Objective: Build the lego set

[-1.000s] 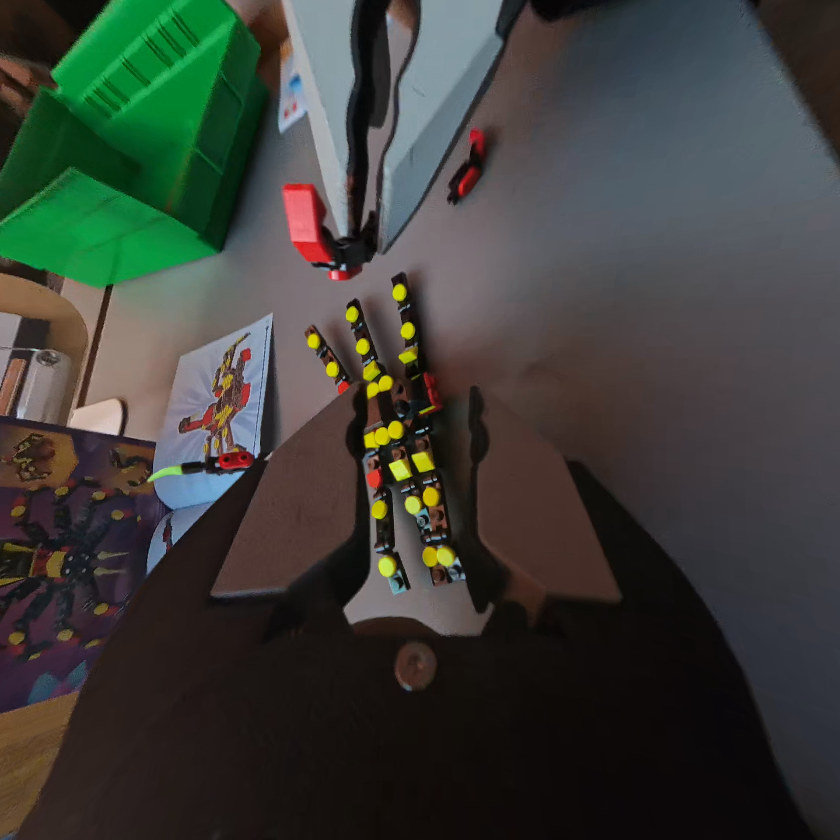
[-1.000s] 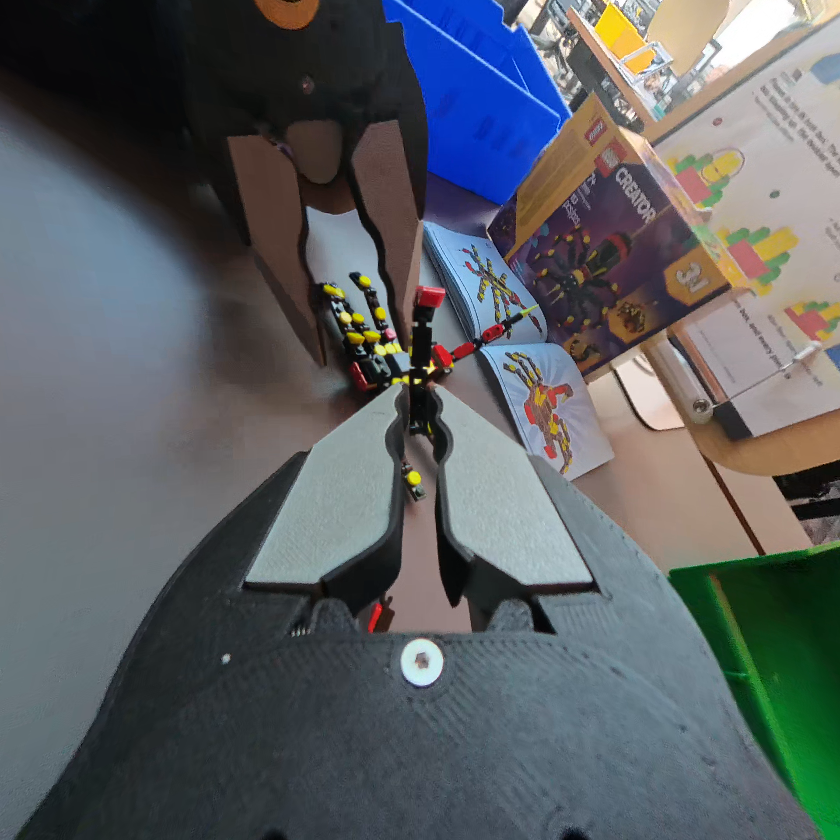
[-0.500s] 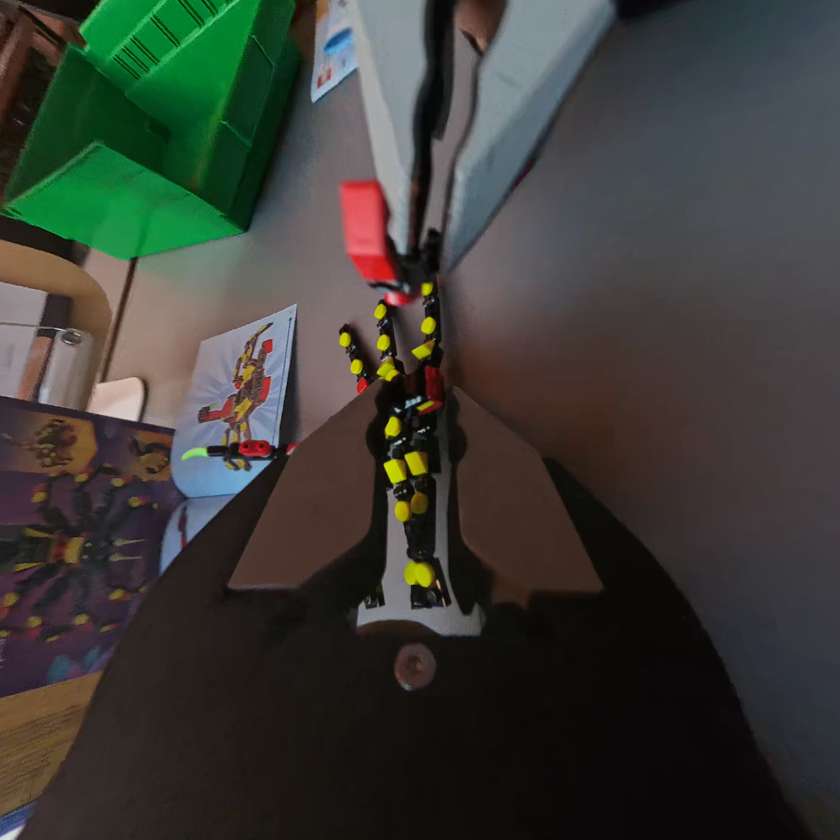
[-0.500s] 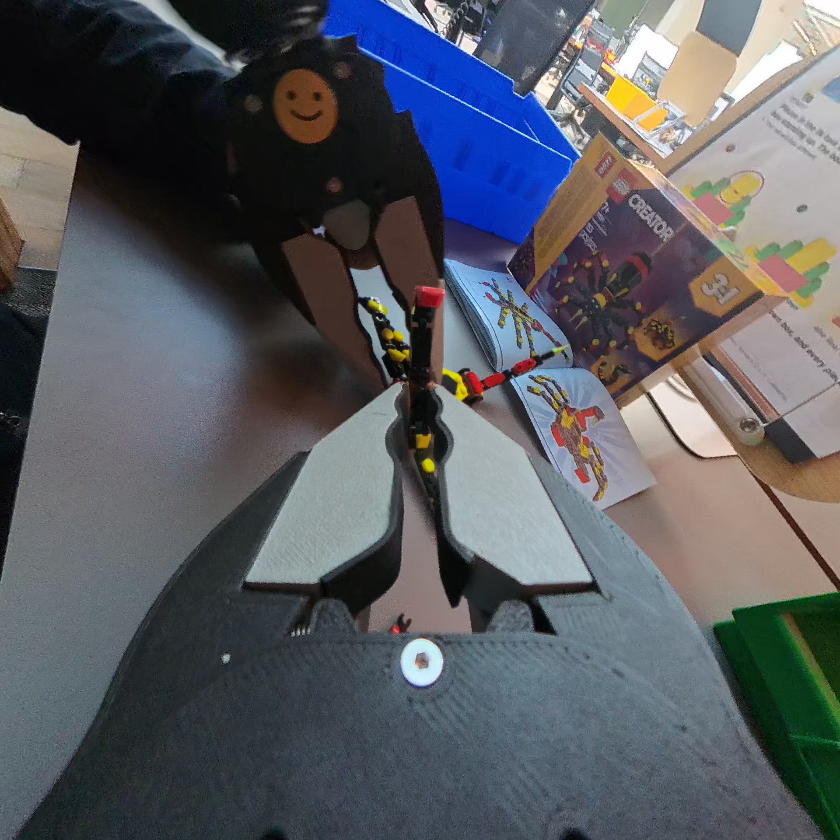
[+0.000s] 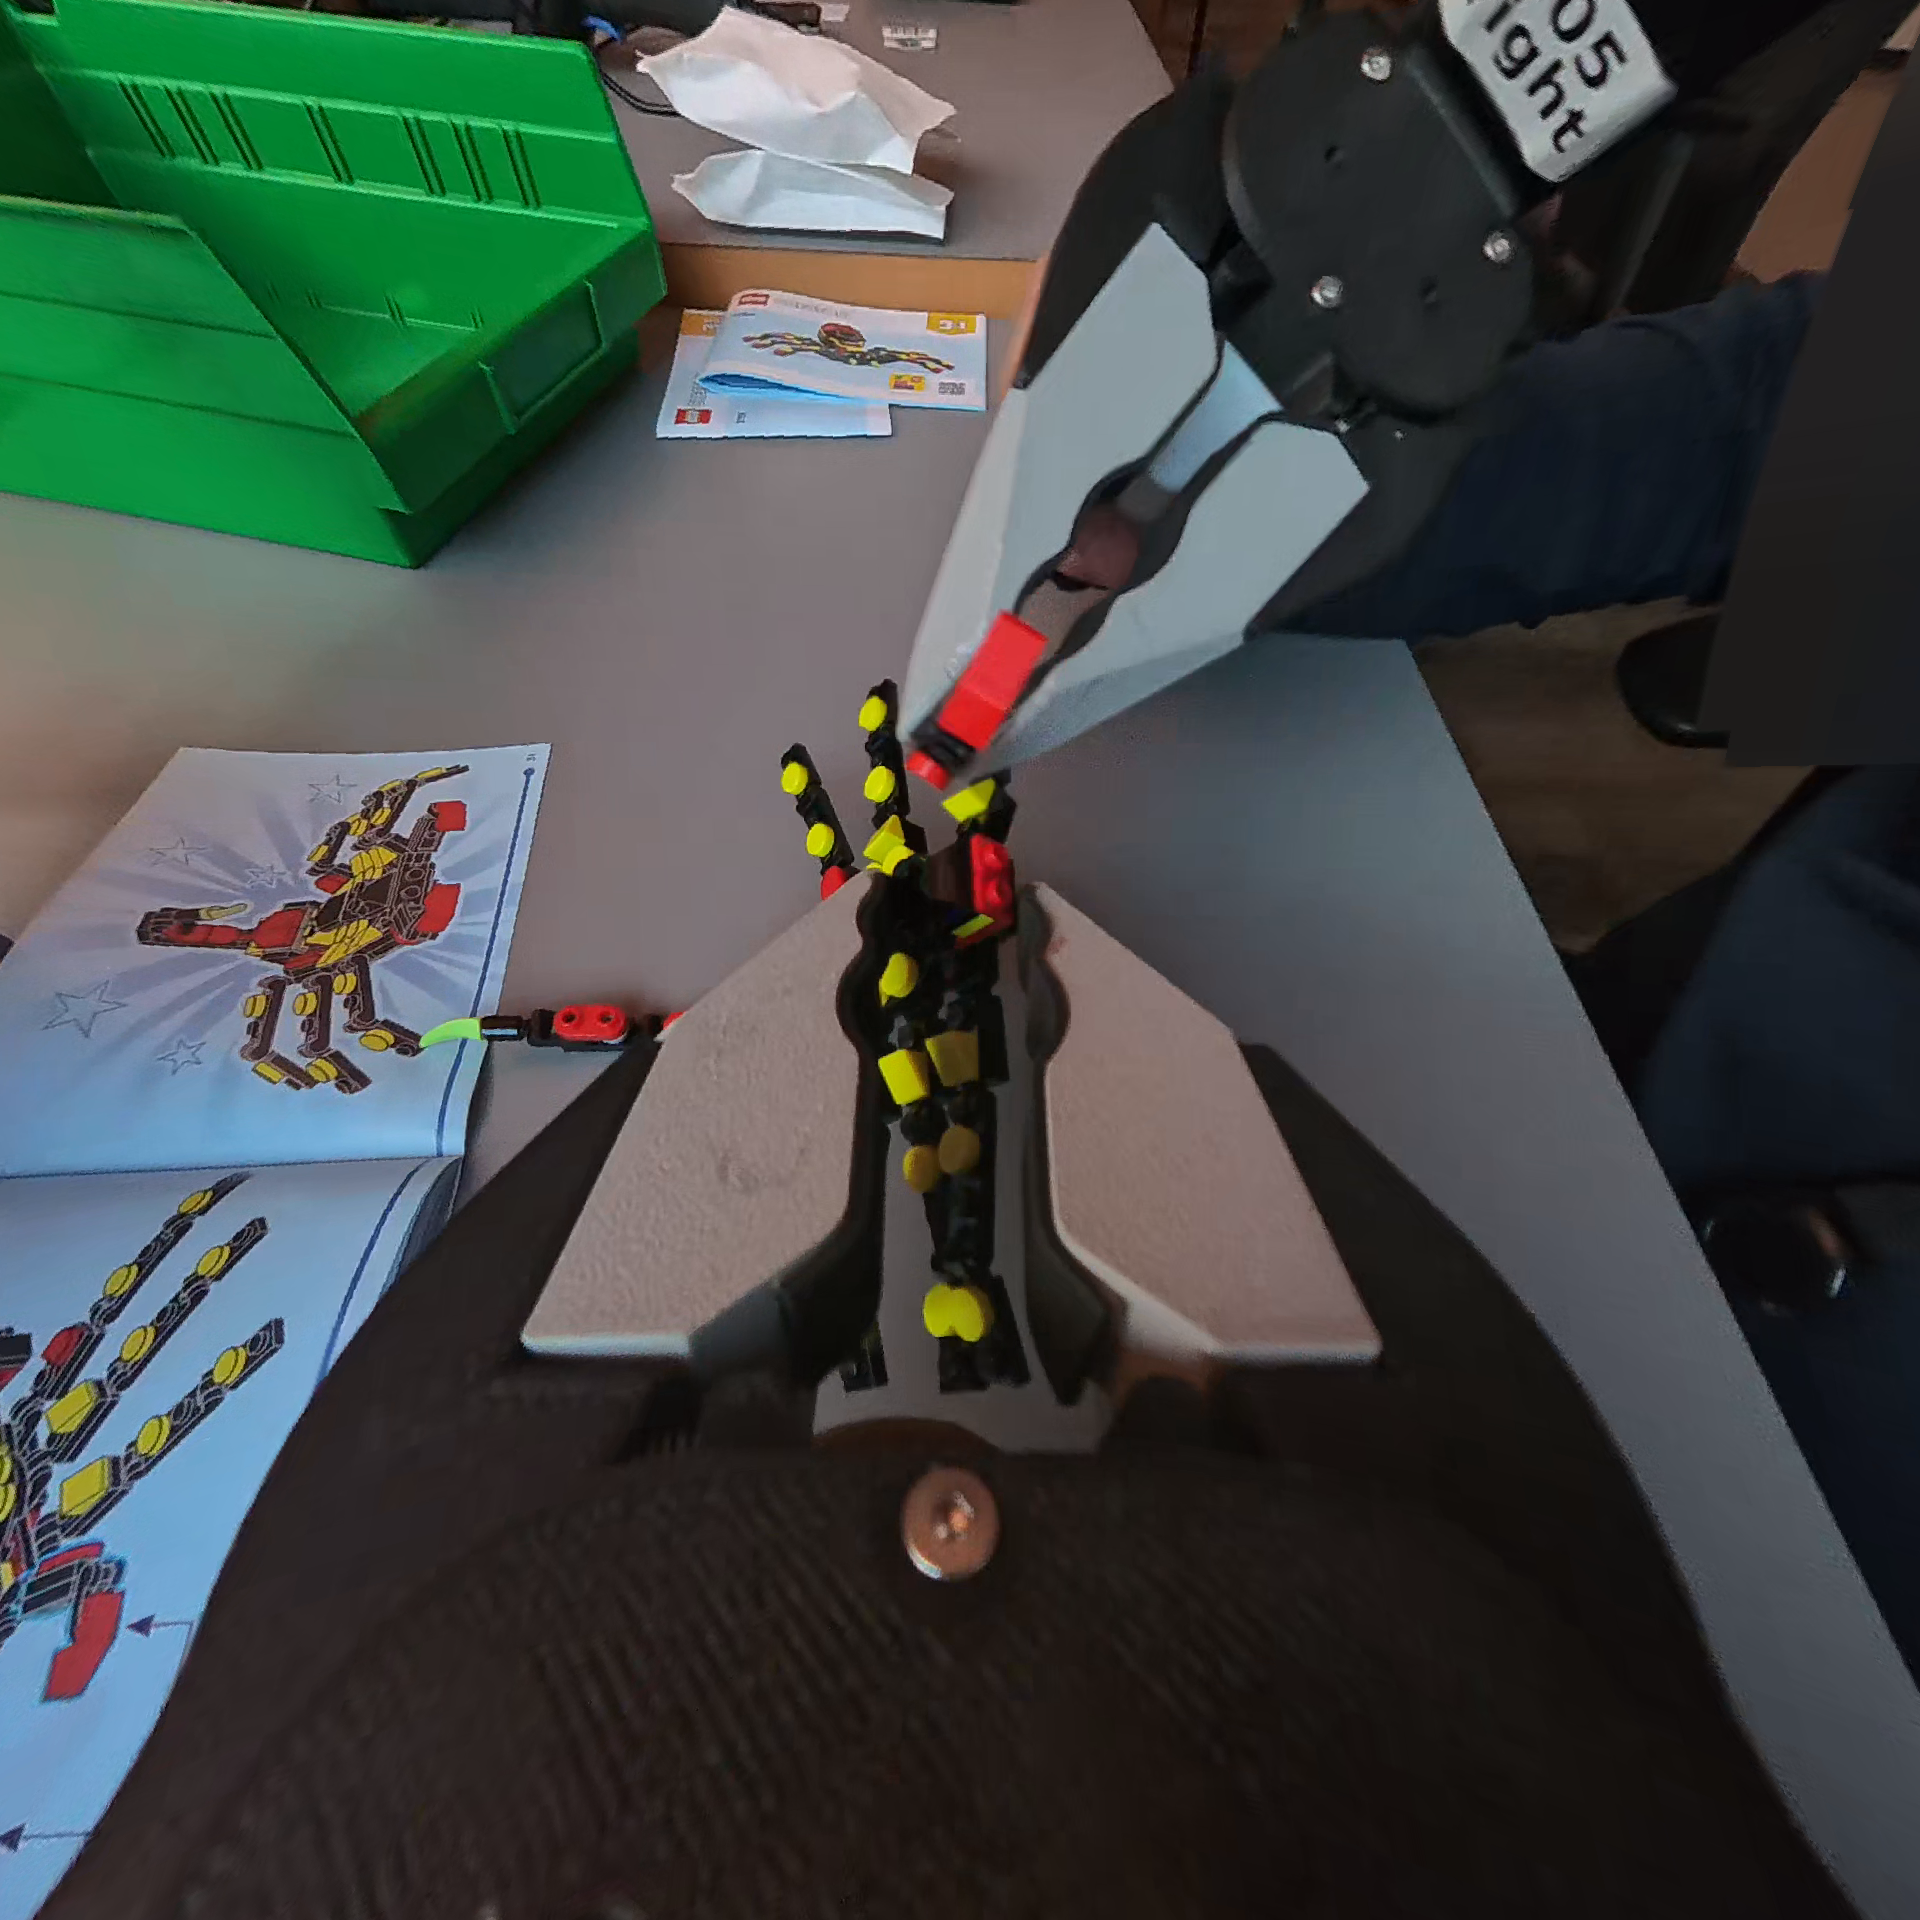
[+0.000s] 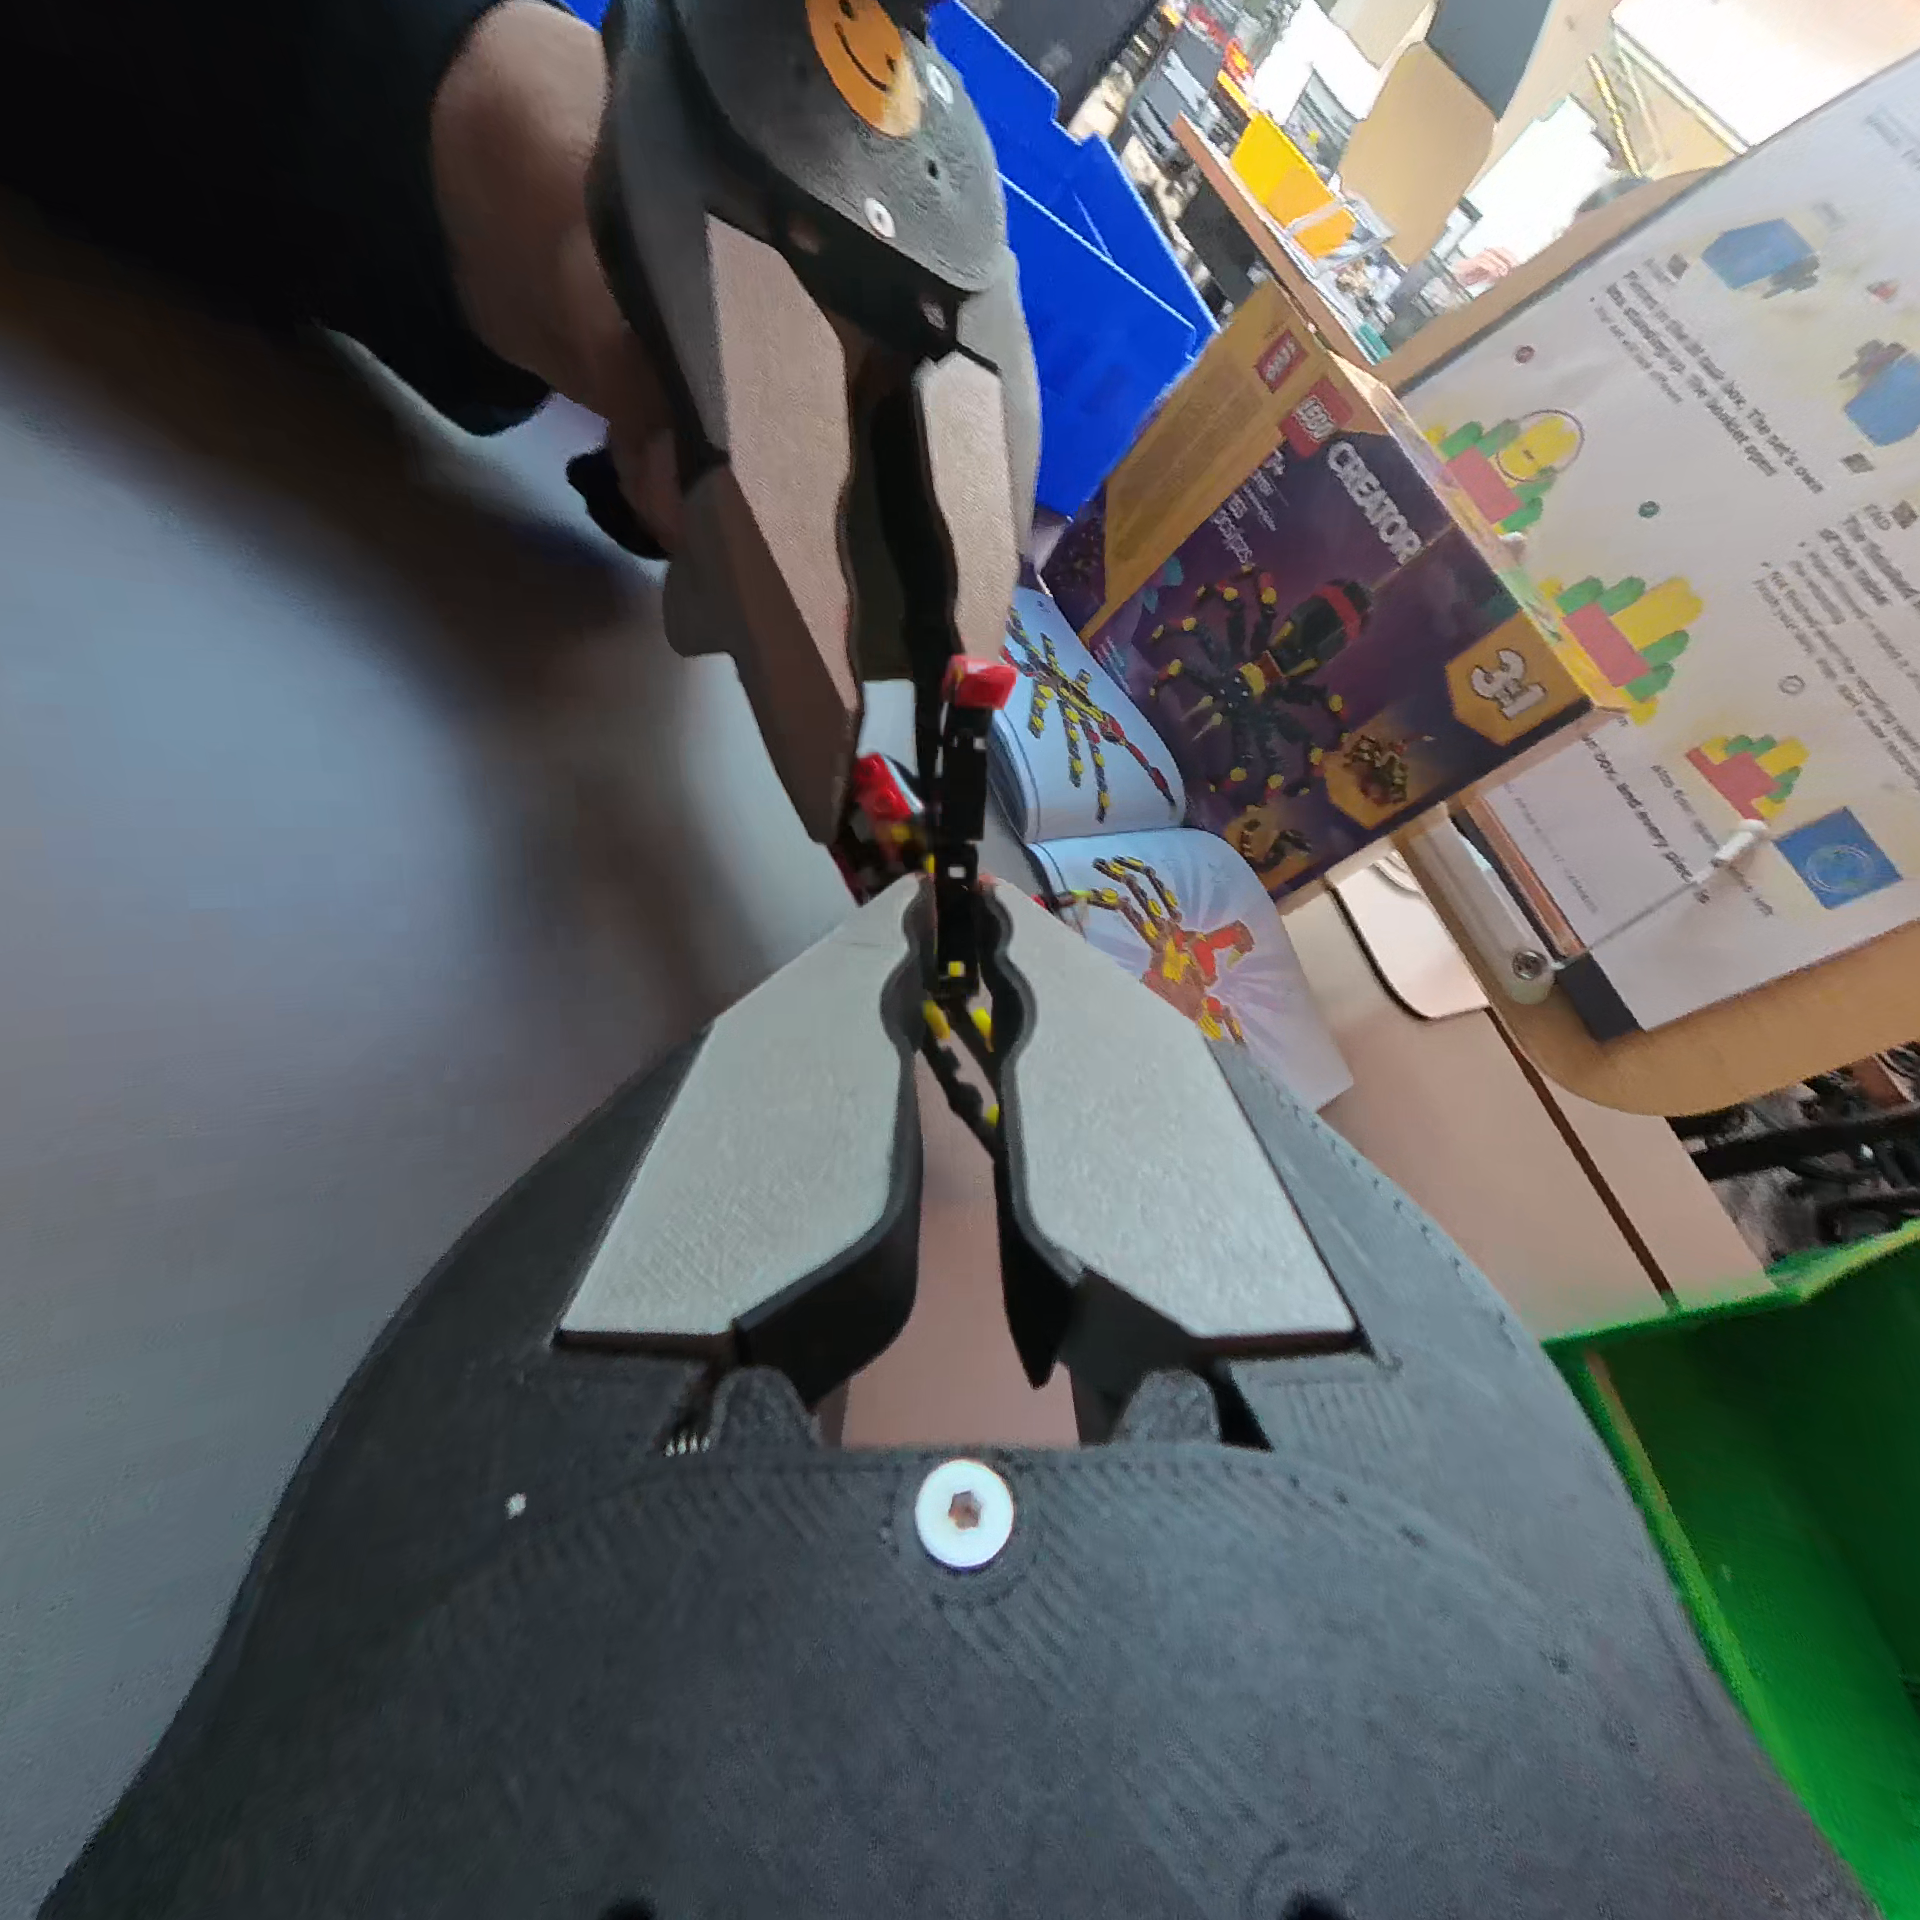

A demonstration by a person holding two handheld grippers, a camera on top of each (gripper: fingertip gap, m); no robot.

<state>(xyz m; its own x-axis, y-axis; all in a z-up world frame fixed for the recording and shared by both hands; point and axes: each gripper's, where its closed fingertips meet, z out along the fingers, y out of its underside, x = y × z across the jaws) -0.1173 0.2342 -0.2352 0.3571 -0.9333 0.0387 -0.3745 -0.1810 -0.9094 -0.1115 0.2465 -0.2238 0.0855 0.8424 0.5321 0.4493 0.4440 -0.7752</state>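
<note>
- While the grey desk (image 5: 1195, 821) carries everything, its biggest item is the green bin (image 5: 312, 270) at the far left, with the set's purple and yellow box (image 6: 1320, 613) standing beyond the open instruction booklet (image 5: 260, 987).
- The left gripper (image 5: 940, 914) has its fingers closed narrow on the black and yellow legged model (image 5: 935, 1049), lifted clear of the desk, its legs fanning past the fingertips.
- The right gripper (image 5: 961, 753) comes in from the upper right, its fingers pinched on a slim black limb piece with a red block (image 5: 982, 686) at its end; the tip sits just beside the model's red joint (image 5: 989, 878).
- A loose red and black piece with a green claw (image 5: 540, 1029) lies on the desk by the booklet.
- The step in hand appears to be joining the limb to the model; the next move likely calls for lining its connector up with the joint and pressing while the left grip braces.
</note>
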